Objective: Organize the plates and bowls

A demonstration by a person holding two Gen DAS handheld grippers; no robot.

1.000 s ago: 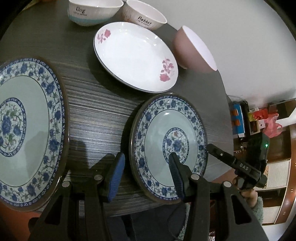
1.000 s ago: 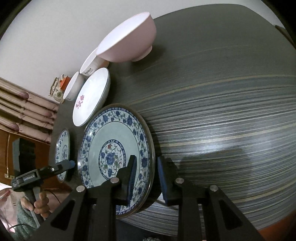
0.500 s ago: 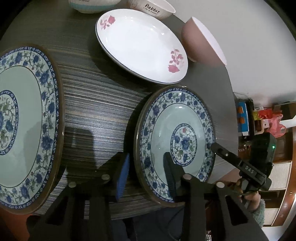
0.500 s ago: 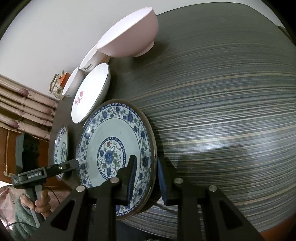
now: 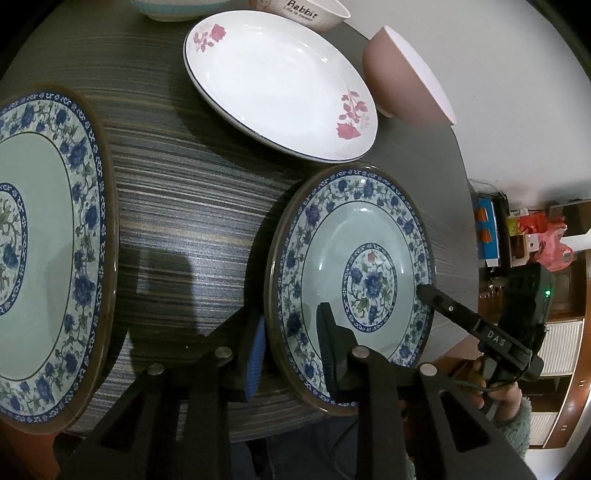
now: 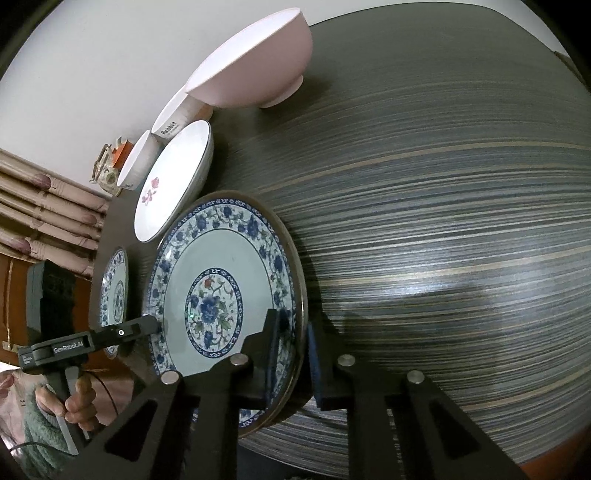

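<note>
A small blue-and-white flowered plate [image 5: 354,280] lies near the table's front edge; it also shows in the right wrist view [image 6: 221,295]. My left gripper [image 5: 291,350] straddles its left rim, one finger over the plate, one outside. My right gripper [image 6: 291,350] straddles the opposite rim the same way. Whether either pair of jaws presses the rim is unclear. A larger plate of the same pattern [image 5: 40,254] lies to the left. A white plate with pink roses [image 5: 277,81] lies behind.
A pink bowl [image 5: 406,77] stands behind the small plate at the right. Two white bowls, one marked "Rabbit" [image 5: 303,14], stand at the back. The dark striped table [image 6: 443,221] stretches bare to the right. Shelves and a red bag [image 5: 550,243] lie beyond the table.
Both grippers have moved in onto the small plate's opposite rims and their jaws have narrowed around it. The plate has stayed in place.
</note>
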